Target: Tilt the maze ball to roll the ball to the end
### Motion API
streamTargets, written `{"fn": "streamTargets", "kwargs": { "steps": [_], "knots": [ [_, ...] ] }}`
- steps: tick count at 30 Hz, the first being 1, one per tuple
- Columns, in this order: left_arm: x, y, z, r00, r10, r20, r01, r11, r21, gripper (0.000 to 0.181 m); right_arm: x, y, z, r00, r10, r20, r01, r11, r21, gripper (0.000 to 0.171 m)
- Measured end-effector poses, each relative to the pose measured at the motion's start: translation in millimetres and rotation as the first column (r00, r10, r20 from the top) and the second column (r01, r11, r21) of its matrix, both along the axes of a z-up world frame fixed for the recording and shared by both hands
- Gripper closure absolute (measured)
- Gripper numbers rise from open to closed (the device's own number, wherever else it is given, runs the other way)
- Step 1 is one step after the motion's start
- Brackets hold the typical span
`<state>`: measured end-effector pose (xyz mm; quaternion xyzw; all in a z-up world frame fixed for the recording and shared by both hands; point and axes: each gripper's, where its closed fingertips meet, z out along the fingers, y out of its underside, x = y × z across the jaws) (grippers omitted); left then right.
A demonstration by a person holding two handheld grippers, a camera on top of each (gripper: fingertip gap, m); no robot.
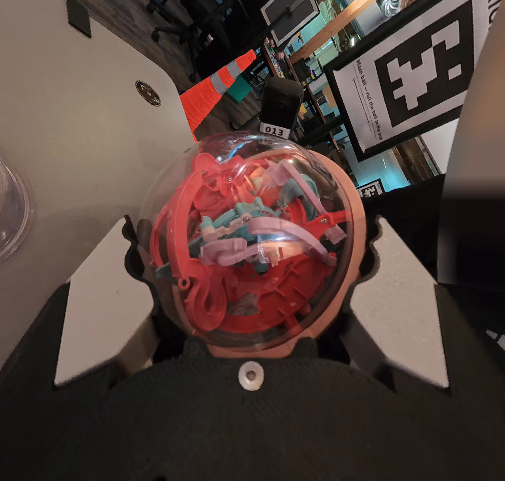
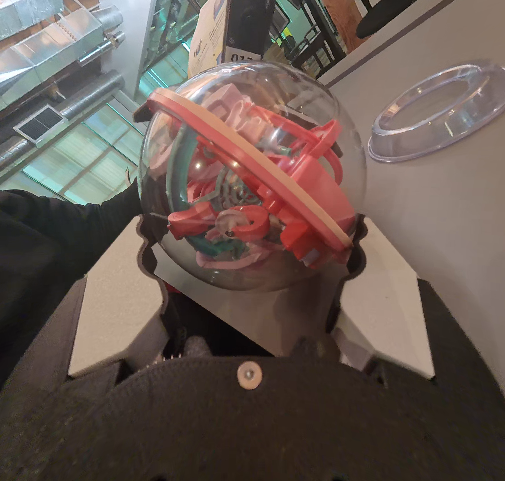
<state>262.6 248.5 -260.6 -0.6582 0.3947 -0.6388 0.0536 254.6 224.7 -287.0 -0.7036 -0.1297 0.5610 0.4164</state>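
Note:
The maze ball [image 1: 251, 243] is a clear sphere with red, pink, lilac and teal tracks inside and a pink band around its middle. It is held up off the white table [image 1: 82, 140]. My left gripper [image 1: 252, 249] is shut on it, one black fingertip [image 1: 134, 249] on each side. In the right wrist view the maze ball [image 2: 251, 178] is tilted, with the band running diagonally. My right gripper [image 2: 251, 235] is also shut on it from the opposite side. I cannot tell where the small ball inside lies.
A clear plastic ring stand [image 2: 437, 112] lies on the table [image 2: 410, 222]; its edge shows in the left wrist view [image 1: 11, 211]. A black camera [image 1: 281, 104] stands behind the ball. A framed marker sign [image 1: 410, 66], an orange cone [image 1: 216, 85] and a black sleeve [image 2: 54, 222] are nearby.

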Motion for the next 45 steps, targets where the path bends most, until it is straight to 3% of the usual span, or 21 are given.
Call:
{"fn": "streamTargets", "kwargs": {
  "steps": [3, 8, 13, 20, 31, 39, 45],
  "knots": [
    [1.7, 1.7, 0.6, 1.0, 0.0, -0.013, 0.0, 1.0, 0.001, 0.026, 2.1, 0.2, 0.4, 0.999, -0.026, 0.046, 0.026, 1.0, 0.015, 0.029],
    [4.2, 5.8, -1.5, 0.998, -0.021, -0.06, 0.018, 0.999, -0.049, 0.026, 4.5, 7.9, 15.8, 0.943, -0.168, 0.287, 0.09, 0.96, 0.266, 0.024],
    [8.4, 5.5, -3.1, 0.991, -0.067, -0.115, 0.06, 0.996, -0.065, 0.027, 5.9, 13.7, 25.4, 0.867, -0.193, 0.458, 0.019, 0.934, 0.357, 0.029],
    [25.0, 30.2, 1.7, 0.994, 0.087, -0.063, -0.092, 0.993, -0.073, 0.032, 16.0, 24.3, 23.1, 0.932, -0.114, 0.345, 0.049, 0.98, 0.191, 0.03],
    [22.4, 42.7, 3.2, 0.985, 0.169, -0.027, -0.17, 0.984, -0.051, 0.034, 24.7, 33.7, 18.9, 0.961, -0.056, 0.272, 0.038, 0.997, 0.07, 0.03],
    [-1.9, 28.9, 3.0, 0.966, 0.256, -0.031, -0.253, 0.964, 0.087, 0.044, 26.7, 39.2, 15.0, 0.977, -0.001, 0.212, 0.006, 1.0, -0.022, 0.03],
    [-4.9, 32.1, -5.5, 0.941, 0.338, -0.024, -0.338, 0.941, 0.028, 0.051, 22.3, 38.6, 13.3, 0.977, 0.03, 0.209, -0.017, 0.998, -0.065, 0.03]
  ]
}}
